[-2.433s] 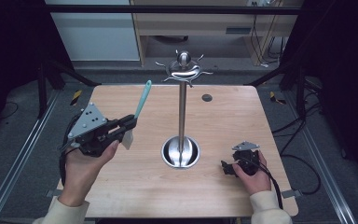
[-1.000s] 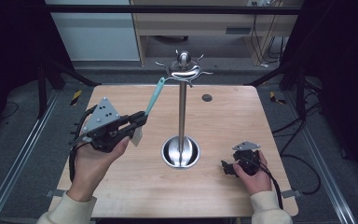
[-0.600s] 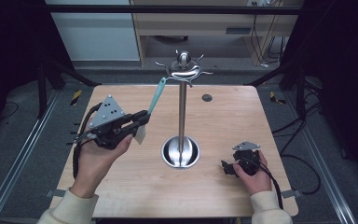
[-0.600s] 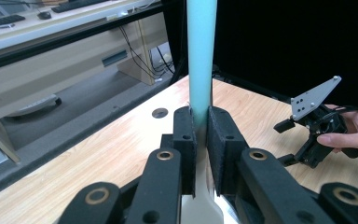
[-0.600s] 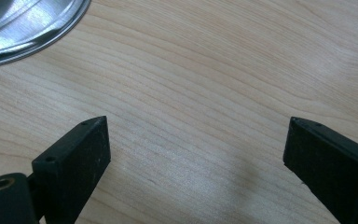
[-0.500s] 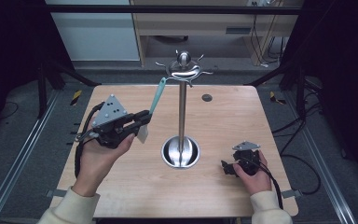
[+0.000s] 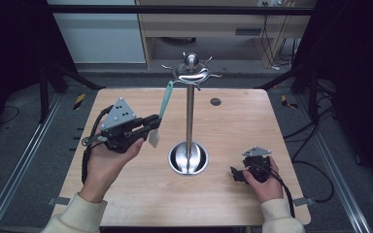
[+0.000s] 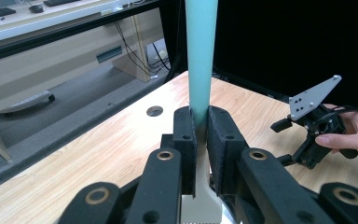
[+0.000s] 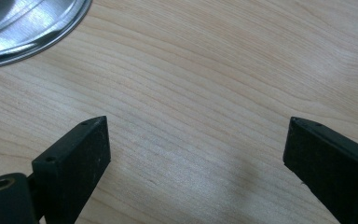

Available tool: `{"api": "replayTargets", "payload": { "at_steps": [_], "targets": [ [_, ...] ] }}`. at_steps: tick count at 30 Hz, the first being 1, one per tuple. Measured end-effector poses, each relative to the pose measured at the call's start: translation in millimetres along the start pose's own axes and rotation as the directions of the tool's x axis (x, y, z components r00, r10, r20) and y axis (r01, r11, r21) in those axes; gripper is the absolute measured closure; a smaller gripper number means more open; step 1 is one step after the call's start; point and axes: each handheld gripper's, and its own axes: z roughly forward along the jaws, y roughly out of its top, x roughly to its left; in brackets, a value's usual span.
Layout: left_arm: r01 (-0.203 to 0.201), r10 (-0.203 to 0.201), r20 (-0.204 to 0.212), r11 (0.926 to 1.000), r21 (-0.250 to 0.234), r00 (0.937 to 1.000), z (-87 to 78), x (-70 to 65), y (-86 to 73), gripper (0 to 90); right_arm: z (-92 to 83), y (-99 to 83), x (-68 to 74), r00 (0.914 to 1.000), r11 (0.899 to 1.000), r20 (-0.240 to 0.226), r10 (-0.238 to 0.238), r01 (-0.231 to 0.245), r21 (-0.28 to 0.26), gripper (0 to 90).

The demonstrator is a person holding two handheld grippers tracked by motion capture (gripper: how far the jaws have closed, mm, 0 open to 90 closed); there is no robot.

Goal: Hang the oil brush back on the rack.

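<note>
Our left hand (image 7: 108,158) holds the left gripper (image 7: 151,125) raised at centre left of the high view, jaws pinched nearly together. At lower right, our right hand (image 7: 266,182) rests low with the right gripper (image 7: 234,174), jaws spread wide.

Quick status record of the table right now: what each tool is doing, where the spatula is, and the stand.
left tool: shut on the spatula, lifted above the table
spatula: teal handle up, pale blade down, top end near the stand's hooks
stand: steel pole on a round base, hook ring on top, table centre
right tool: open, nothing between its jaws, low over the wood beside the stand's base
table: wooden, small round hole near the far edge
</note>
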Motion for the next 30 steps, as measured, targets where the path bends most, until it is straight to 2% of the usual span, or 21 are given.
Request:
{"api": "replayTargets", "payload": {
  "at_steps": [18, 30],
  "targets": [
    [0.006, -0.006, 0.011, 0.9998, 0.018, 0.9999, 5.9, 1.8, 2.5, 82.0, -0.2, 0.1, 0.1, 1.0, 1.0, 0.0, 0.0, 0.0, -0.004, 7.9],
    [0.008, -0.008, 0.005, 0.9997, 0.022, 1.0, 5.5, 2.3, 2.6, 81.8, -0.3, 0.2, 0.1, 1.0, 1.0, -0.001, 0.0, 0.0, 0.0, 7.9]
  ]
}}
